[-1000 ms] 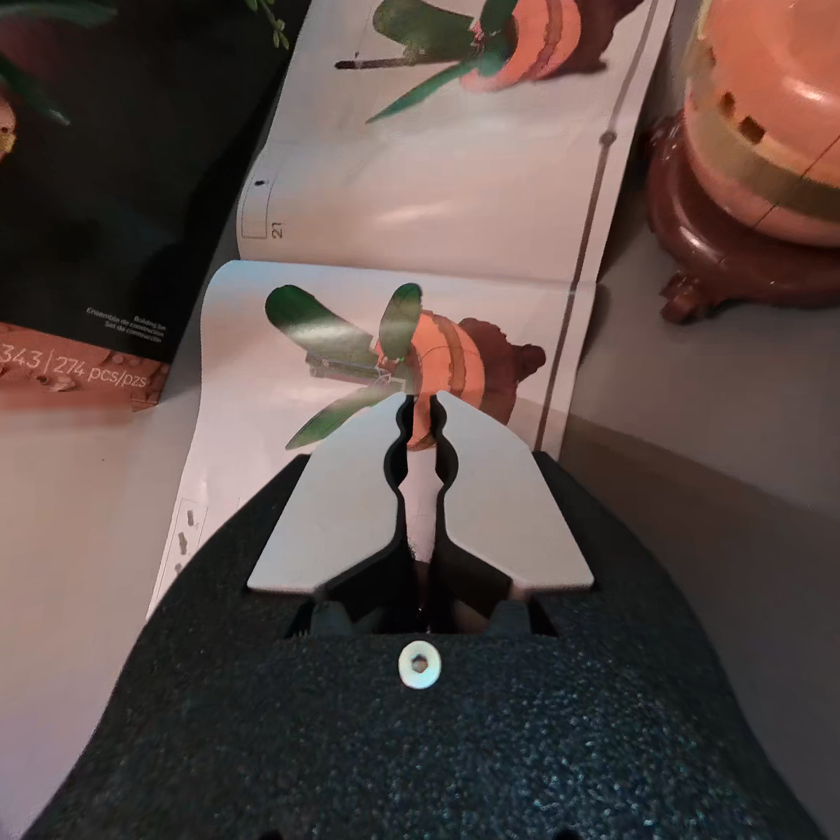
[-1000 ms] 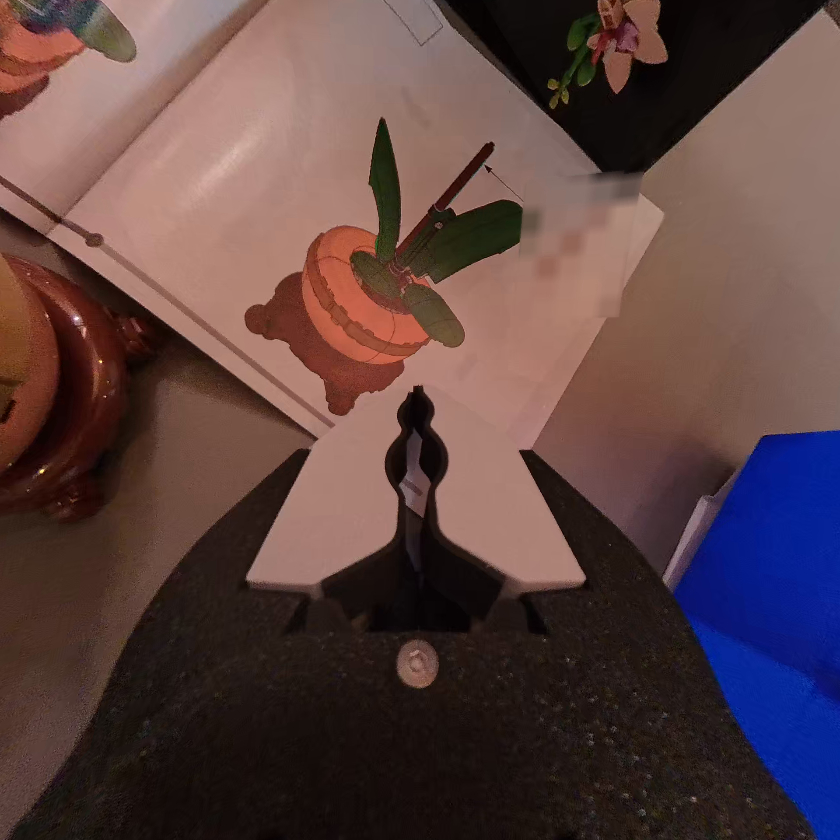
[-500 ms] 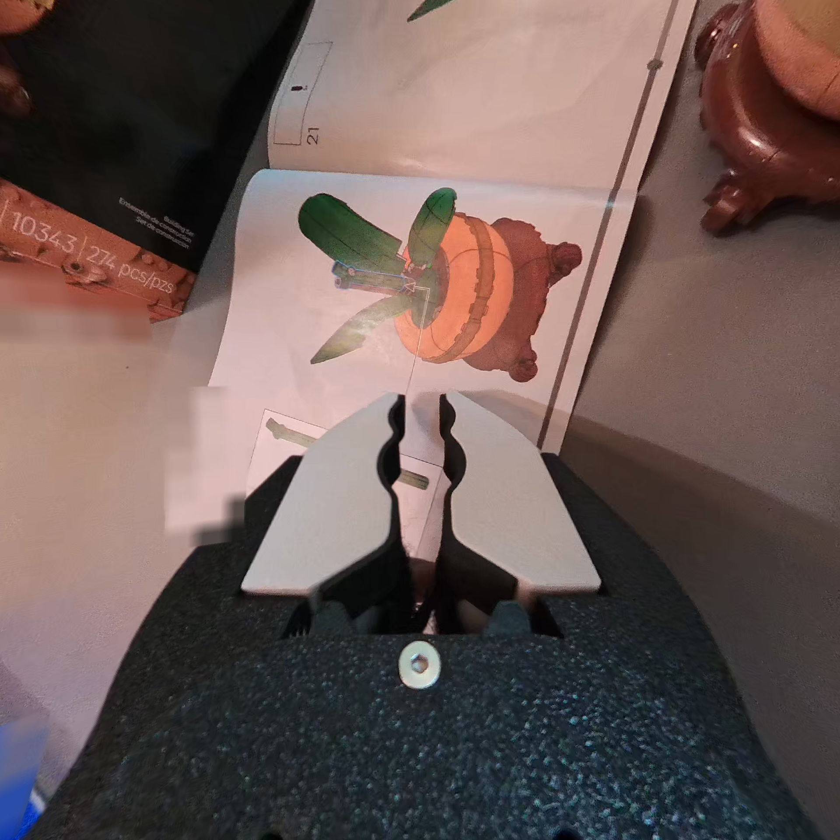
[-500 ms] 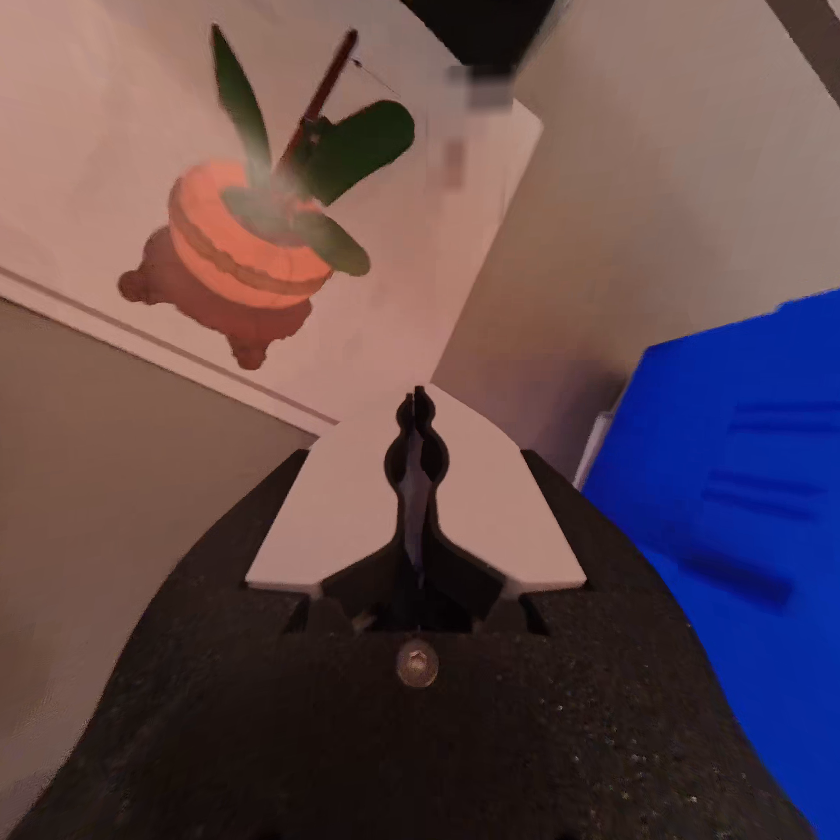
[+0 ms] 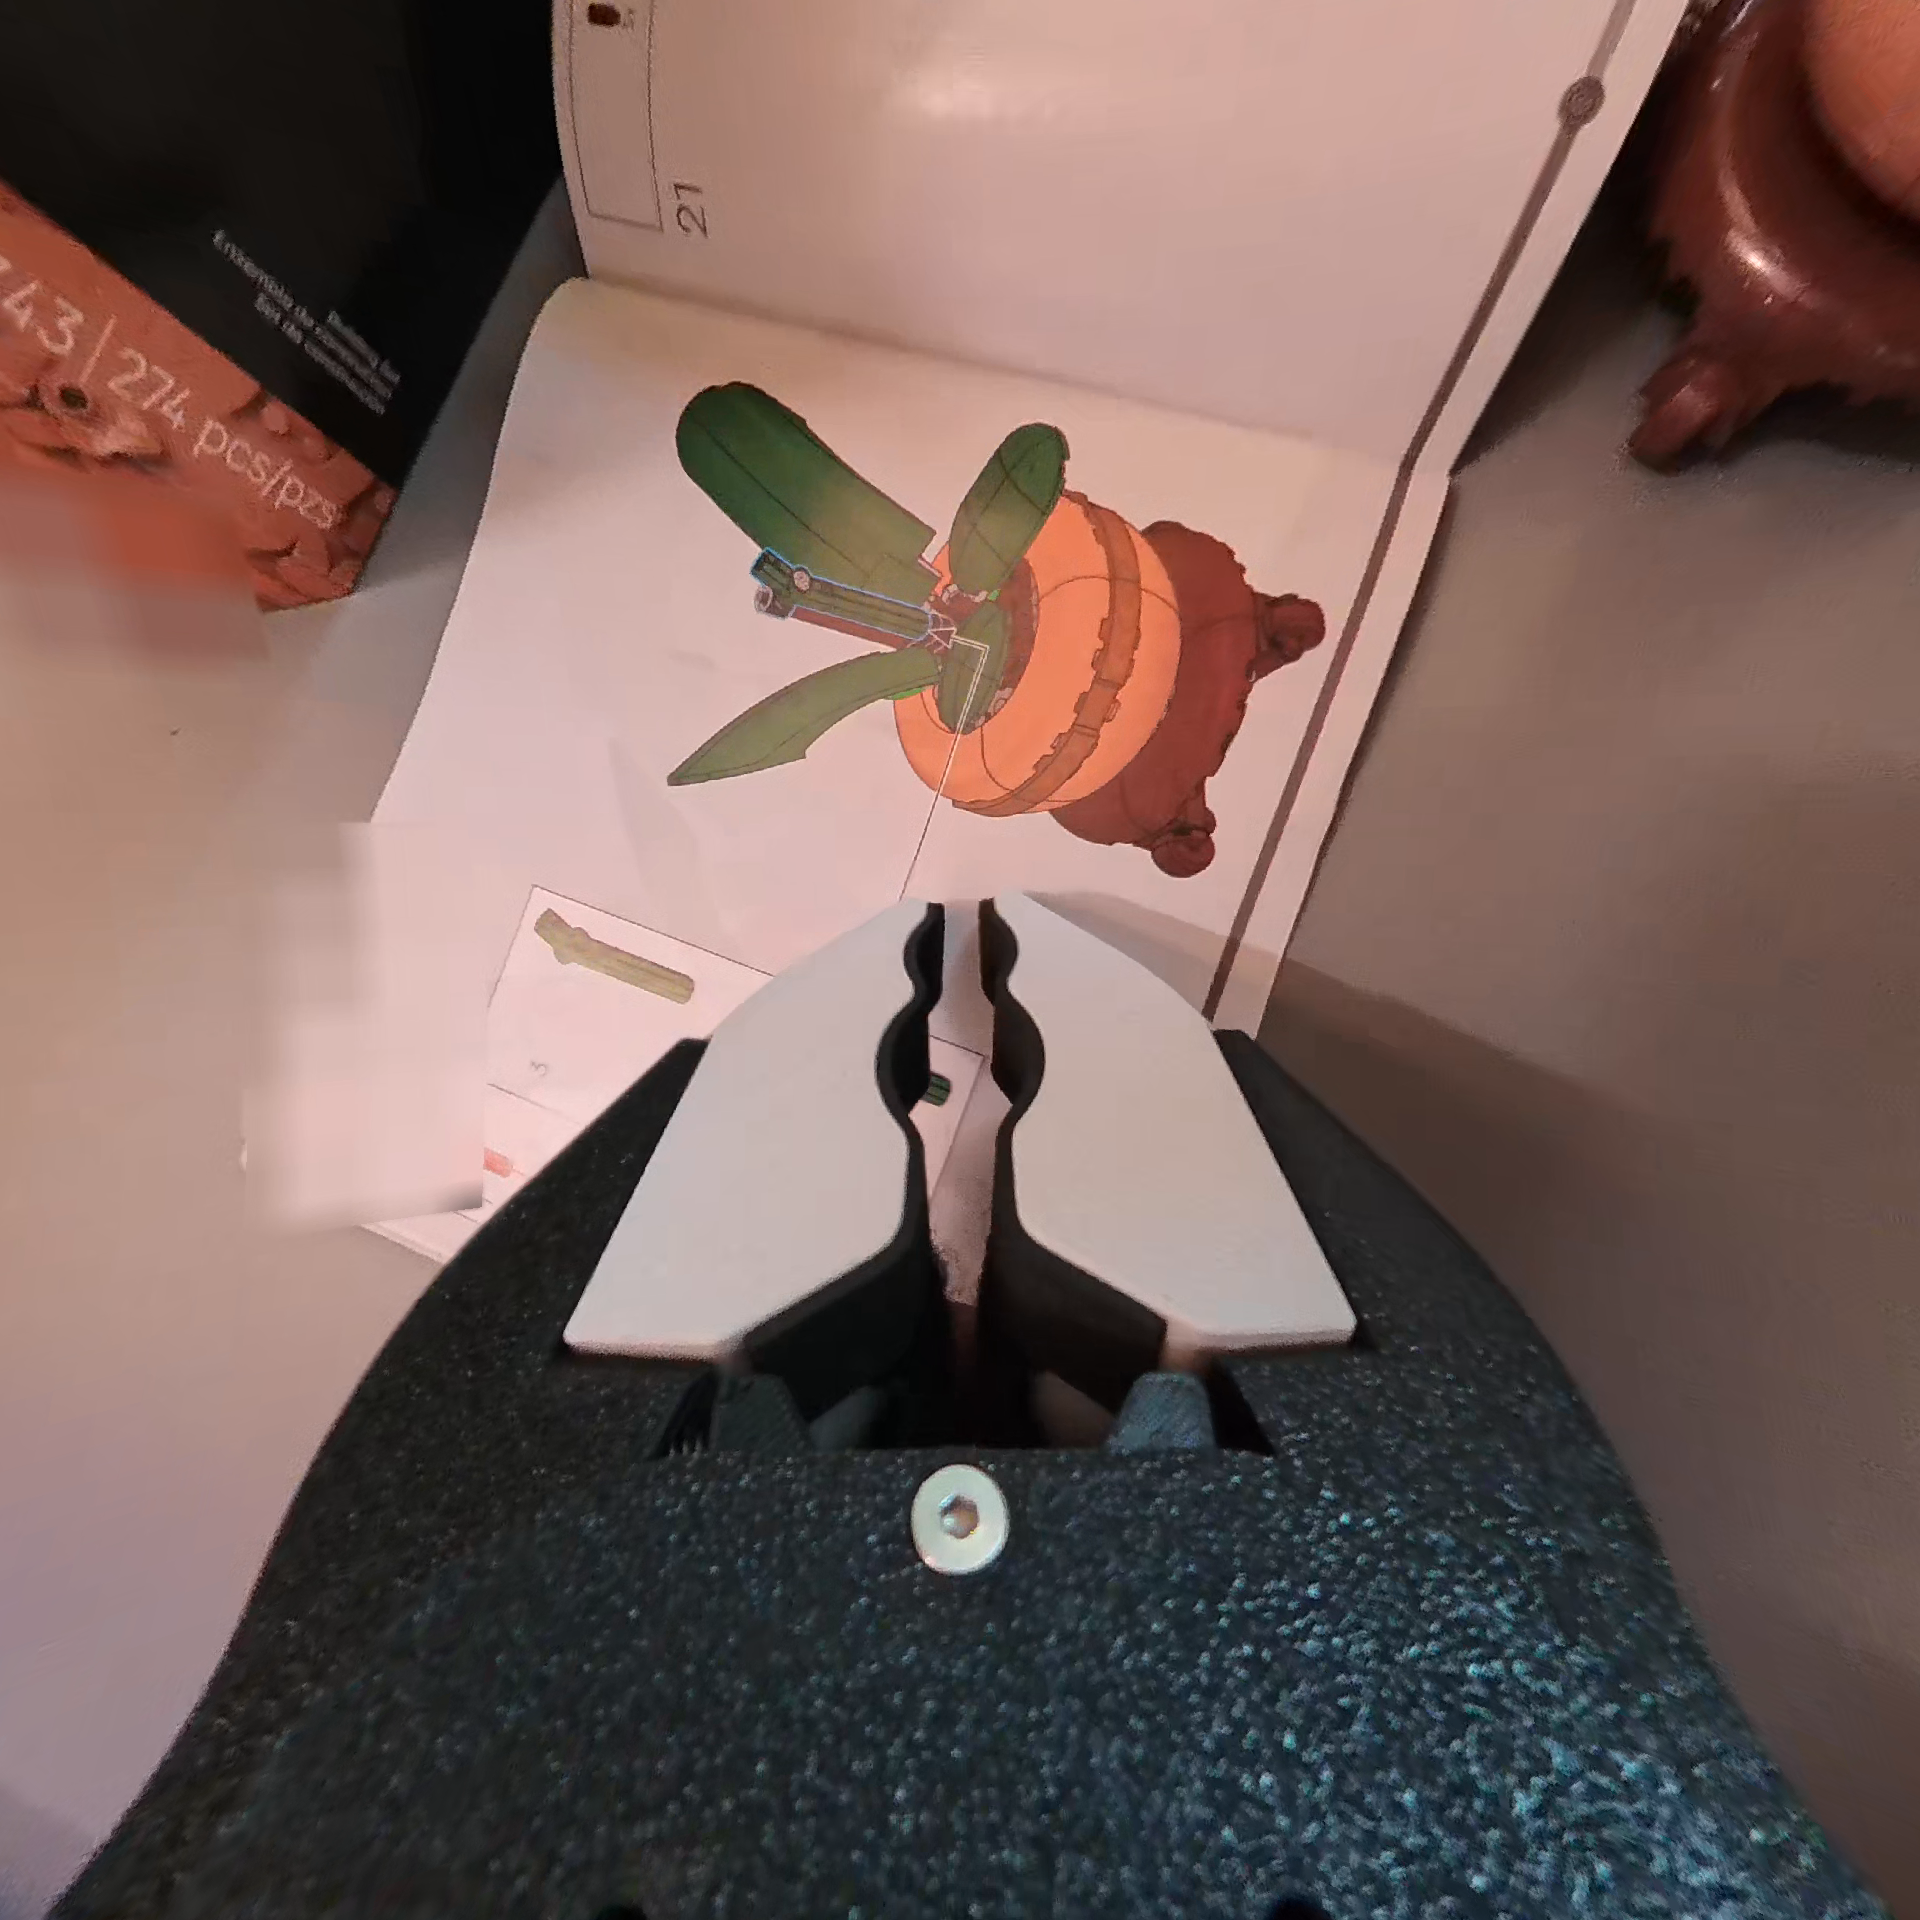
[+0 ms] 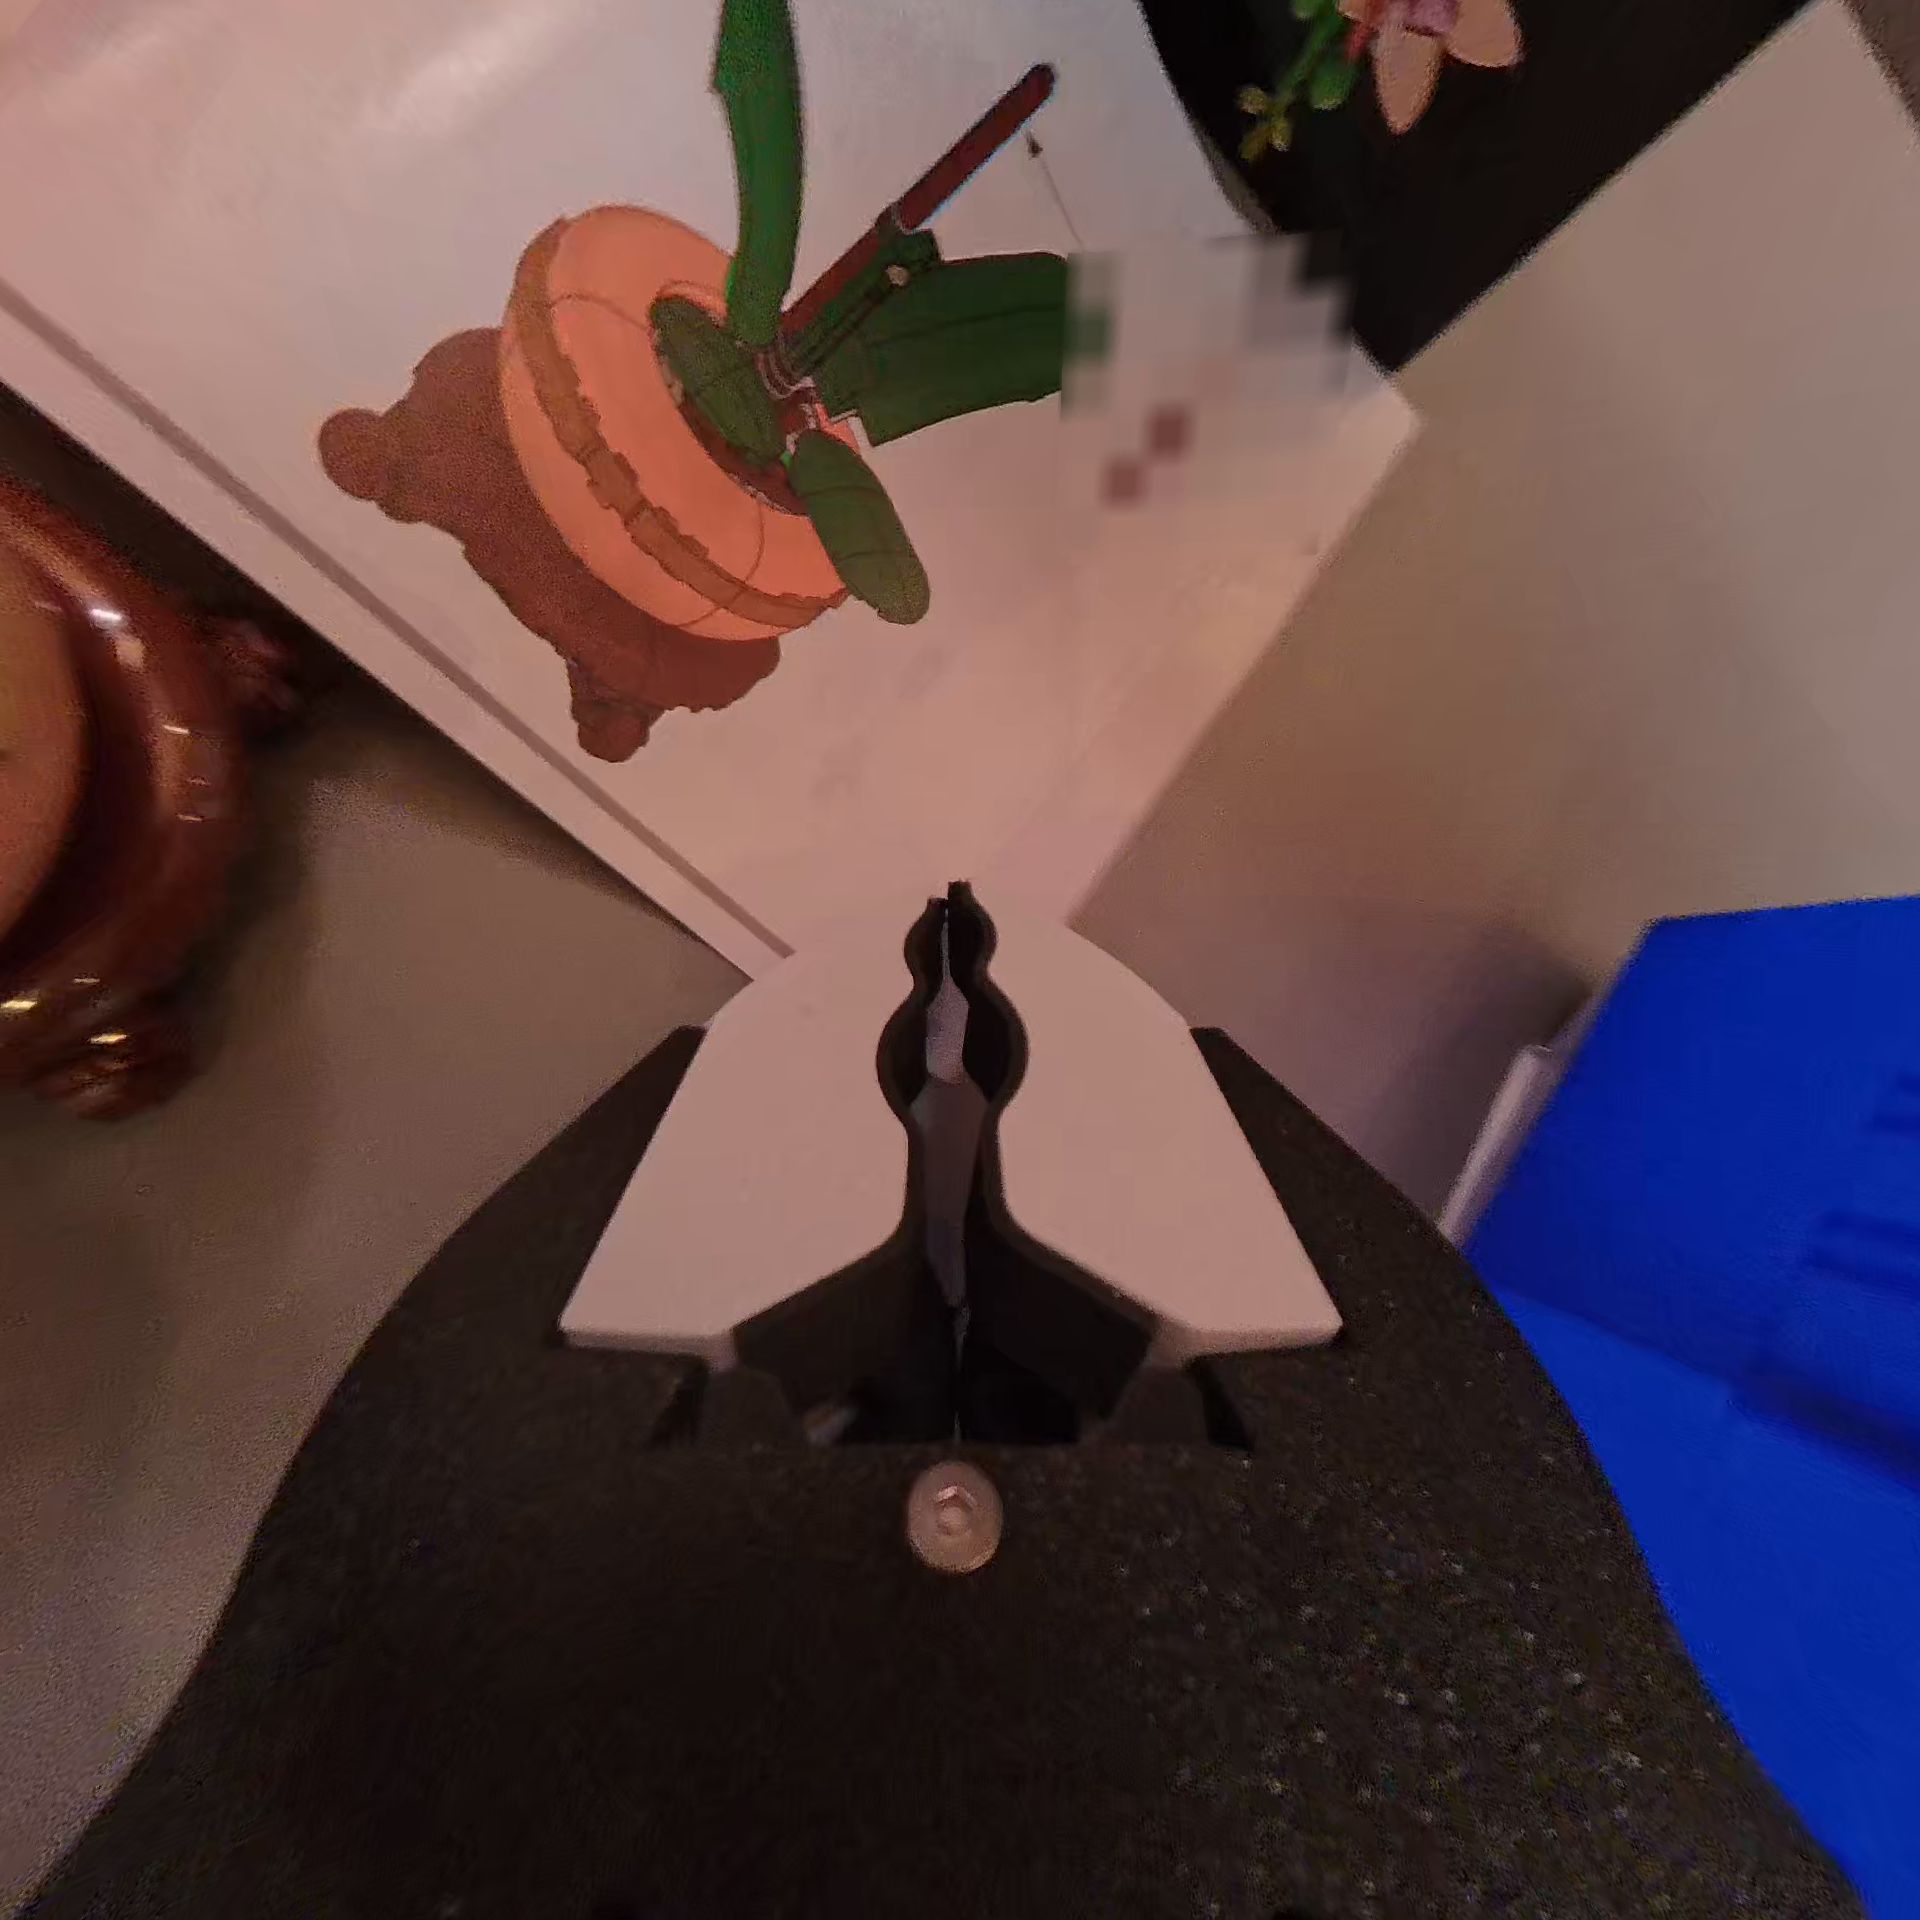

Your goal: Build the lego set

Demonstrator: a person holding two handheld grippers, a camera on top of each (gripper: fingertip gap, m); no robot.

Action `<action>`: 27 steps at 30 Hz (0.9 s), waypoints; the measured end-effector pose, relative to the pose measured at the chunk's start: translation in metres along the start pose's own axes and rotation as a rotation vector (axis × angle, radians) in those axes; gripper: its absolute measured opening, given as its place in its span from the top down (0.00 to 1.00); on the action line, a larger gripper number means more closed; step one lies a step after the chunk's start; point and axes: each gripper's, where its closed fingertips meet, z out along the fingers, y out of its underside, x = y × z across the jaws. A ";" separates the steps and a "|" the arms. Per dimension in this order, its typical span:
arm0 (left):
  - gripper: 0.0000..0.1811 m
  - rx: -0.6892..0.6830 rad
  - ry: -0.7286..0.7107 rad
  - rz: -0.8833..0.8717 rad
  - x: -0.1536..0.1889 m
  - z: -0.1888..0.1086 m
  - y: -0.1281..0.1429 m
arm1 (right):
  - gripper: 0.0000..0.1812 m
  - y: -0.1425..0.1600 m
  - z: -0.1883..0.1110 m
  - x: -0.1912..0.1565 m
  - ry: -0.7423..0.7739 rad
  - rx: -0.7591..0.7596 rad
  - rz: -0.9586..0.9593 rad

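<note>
The open instruction booklet (image 5: 1039,343) lies on the grey table, its pages showing a drawn orange pot with green leaves. It also shows in the right wrist view (image 6: 312,208). The built lego pot stands beside it; its glossy brown base (image 5: 1787,270) is at the top right in the left wrist view and at the left edge (image 6: 94,790) in the right wrist view. My left gripper (image 5: 961,912) hovers over the booklet's near edge, jaws a narrow gap apart, empty. My right gripper (image 6: 954,896) is shut and empty over the booklet's corner.
The black and orange set box (image 5: 208,312) lies at the top left of the booklet and shows at the top right (image 6: 1455,156) in the right wrist view. A blue bin (image 6: 1714,1195) stands close on the right of my right gripper.
My left gripper drew back from the booklet, so more of the near page shows, and its jaws parted slightly. My right gripper swung right toward the blue bin, then back toward the booklet, staying shut.
</note>
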 end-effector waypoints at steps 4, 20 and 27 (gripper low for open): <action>0.98 -0.075 -0.093 0.076 -0.027 -0.010 0.019 | 0.99 0.001 -0.001 0.008 -0.014 0.023 0.041; 0.88 0.352 -0.006 0.051 0.024 -0.010 -0.075 | 0.97 -0.032 0.017 -0.020 -0.265 0.176 0.092; 0.95 0.177 0.061 0.009 0.037 0.030 -0.063 | 0.97 -0.035 0.022 -0.005 -0.166 0.247 0.071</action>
